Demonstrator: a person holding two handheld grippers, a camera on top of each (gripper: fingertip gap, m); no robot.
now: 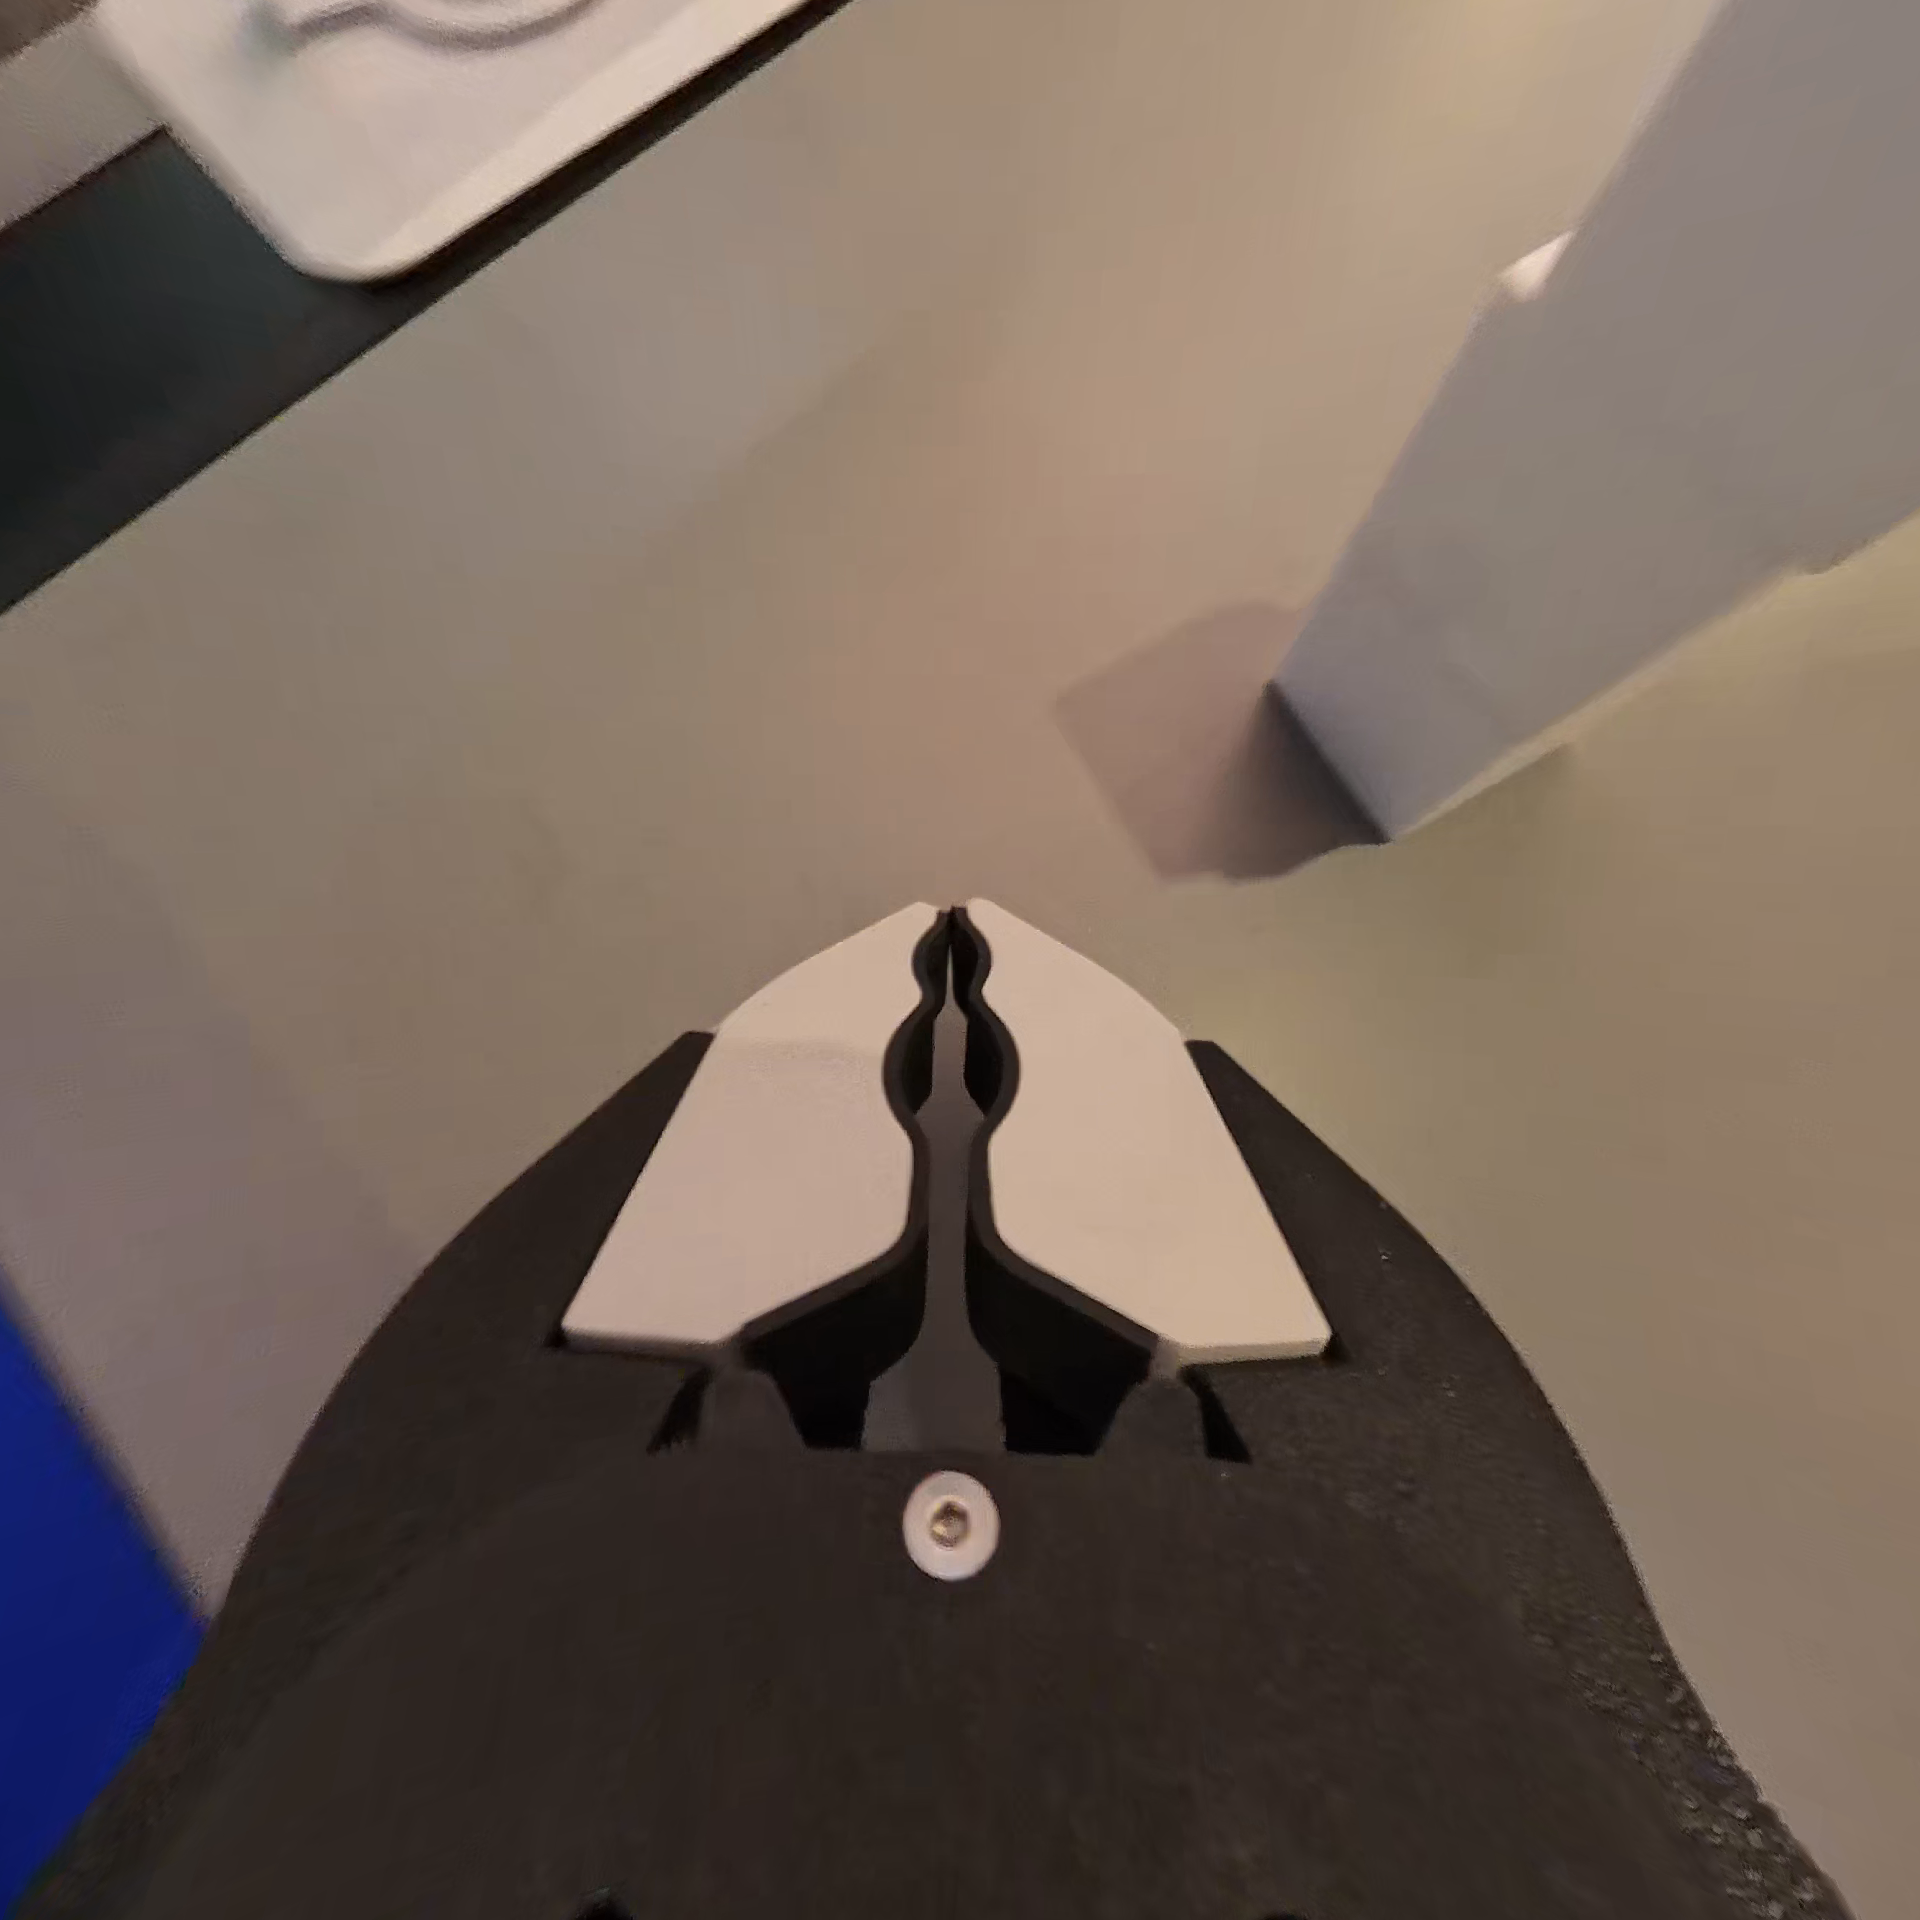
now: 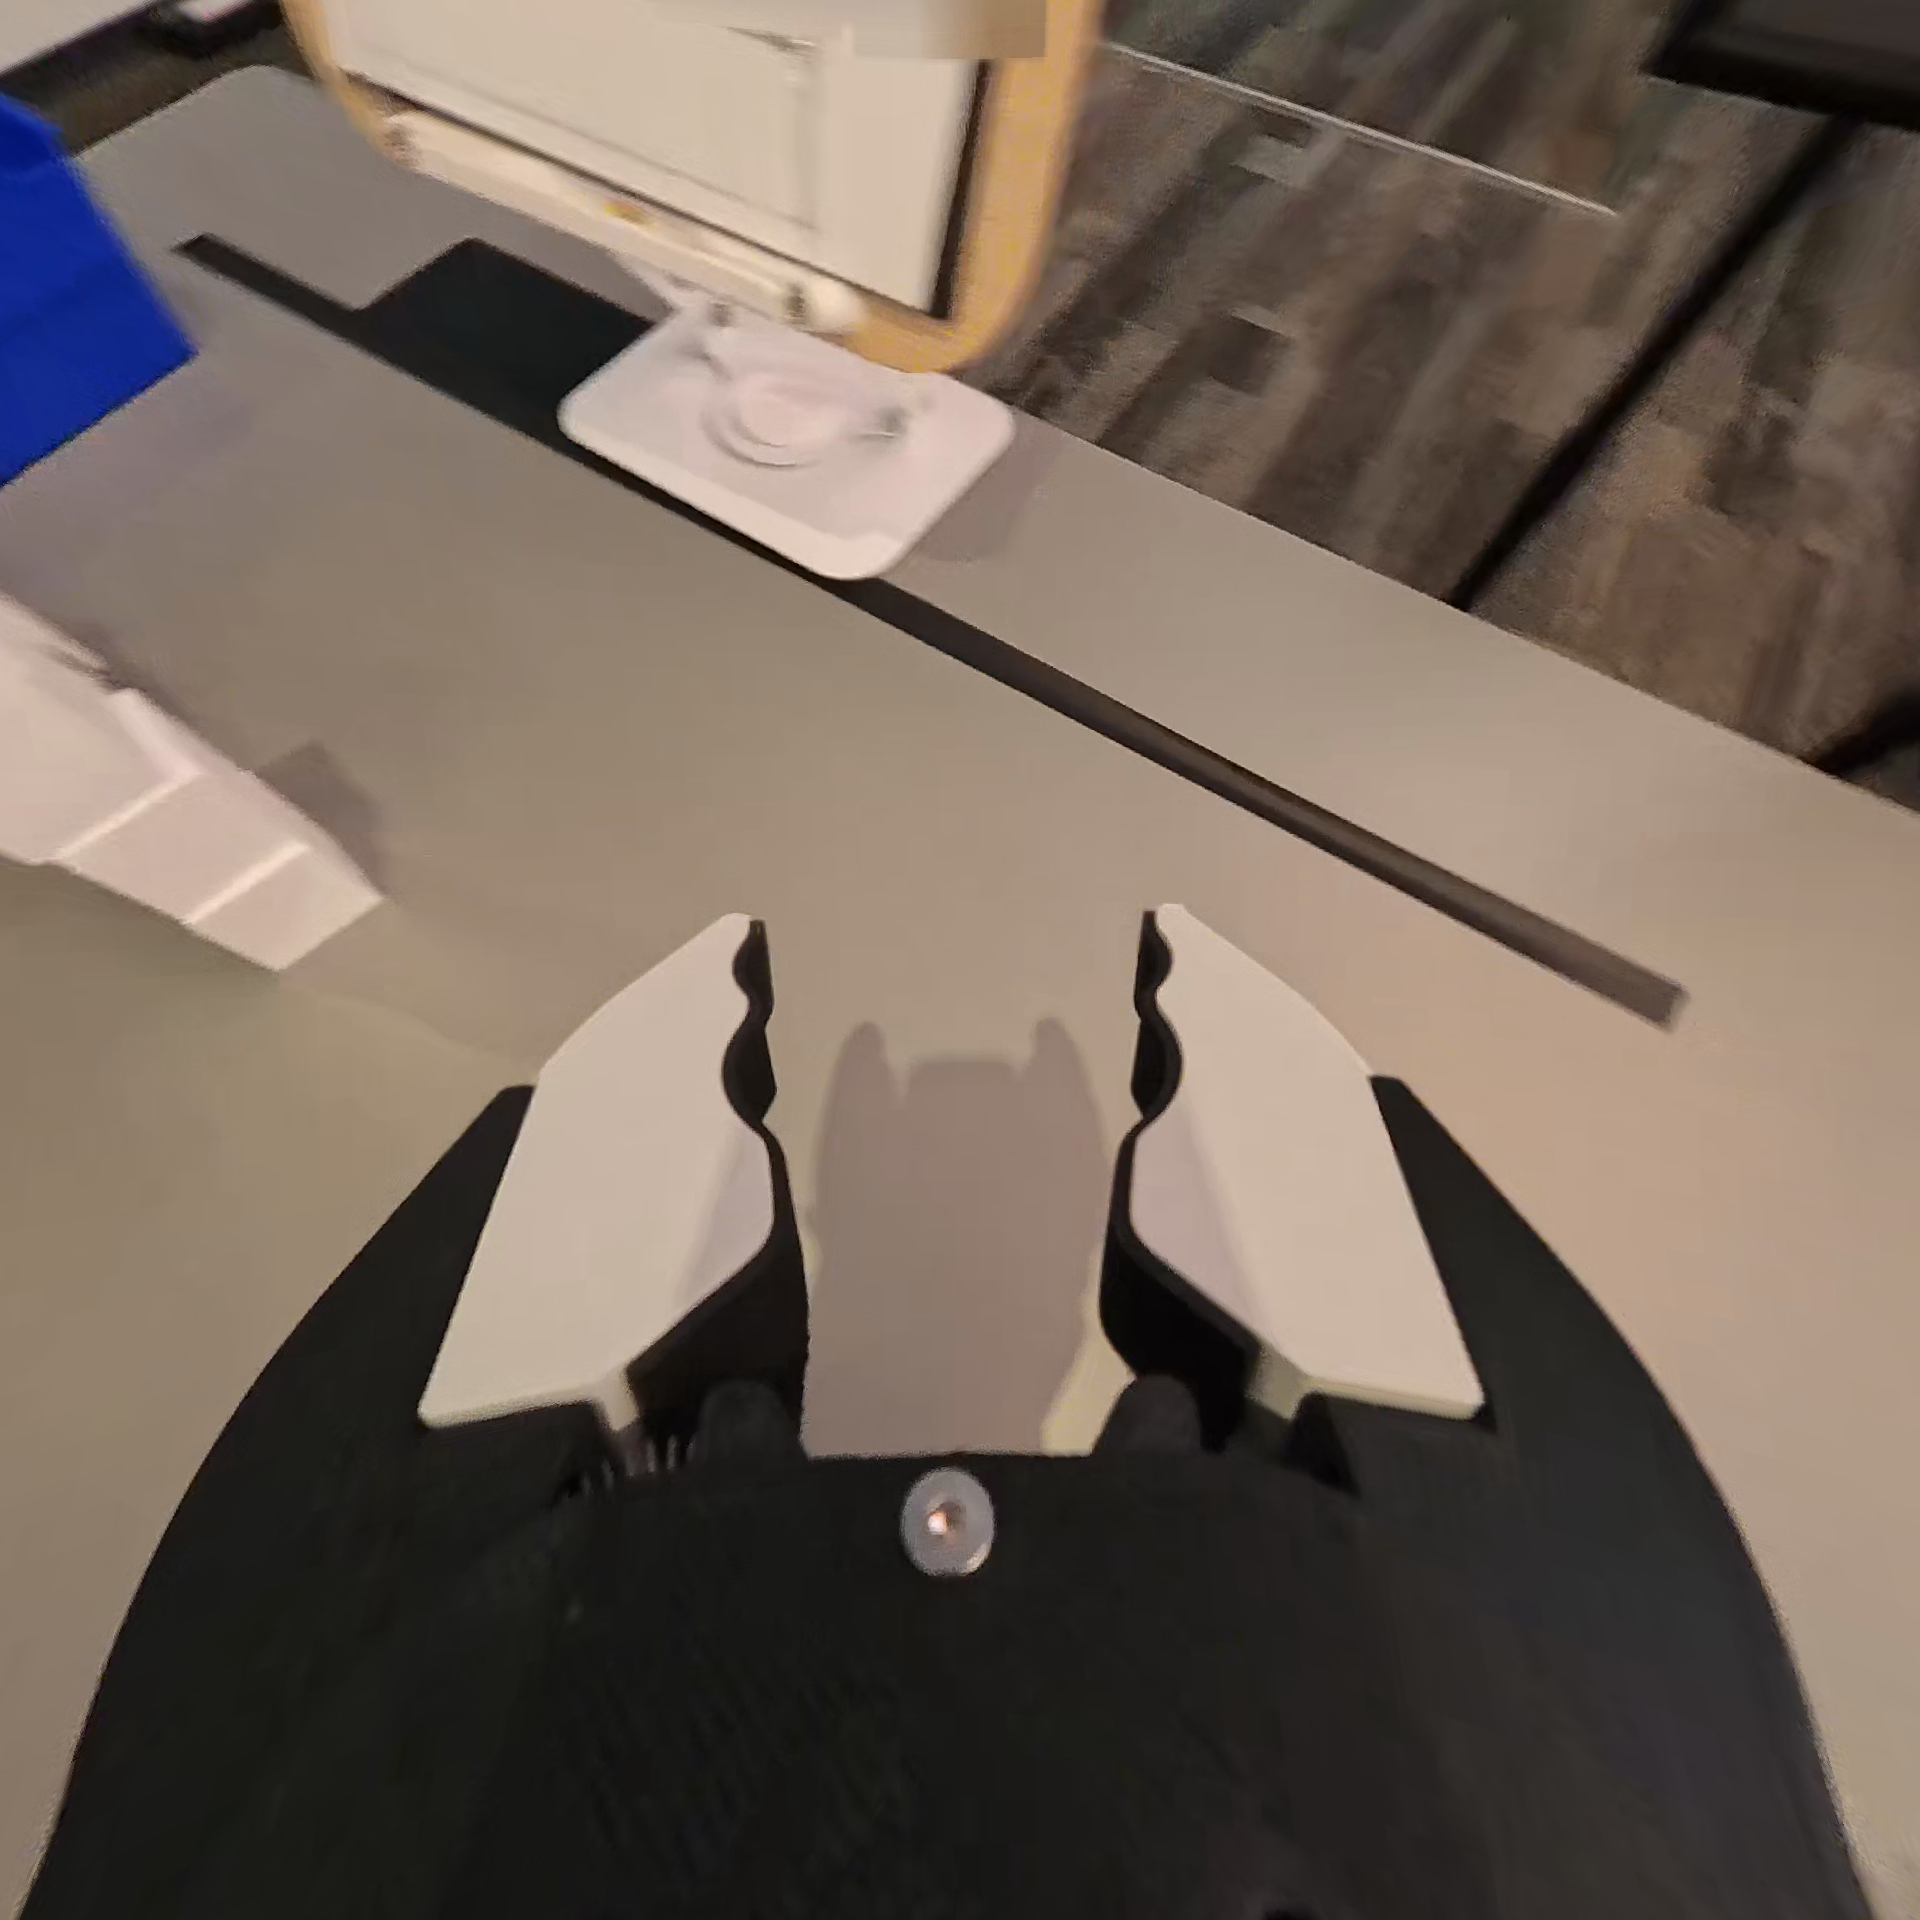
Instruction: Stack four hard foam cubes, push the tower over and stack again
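Left tool (image 1: 954, 912): fingers pressed together at the tips, nothing between them, low in the centre of the left wrist view, over bare surface (image 1: 520, 831).
Right tool (image 2: 954, 930): fingers spread wide with a clear gap, nothing held, its own shadow lying on the surface just under that gap.
Foam cubes, left wrist view: a white tower (image 1: 1558, 468) rises at the right of the frame, leaning out toward the upper right edge, base resting on the surface just beyond and right of the left tool's tips. Blurred; I can't count the cubes.
Foam cubes, right wrist view: the same white blocks (image 2: 177, 821) sit at the left edge, mid-height, stepped edges showing, well apart from the right tool.
Blue object (image 2: 62, 301): upper left of the right wrist view, behind the cubes; too cut off to tell what it is.
Dark strip (image 2: 1247, 790): runs diagonally across the surface beyond the right tool.
White stand base (image 2: 810, 468): sits across that strip, upper centre.
Framed panel (image 2: 727, 135): wood-coloured rim, standing on that base at the top of the frame.
Floor (image 2: 1507, 364): dark planks, upper right, past the surface's edge.
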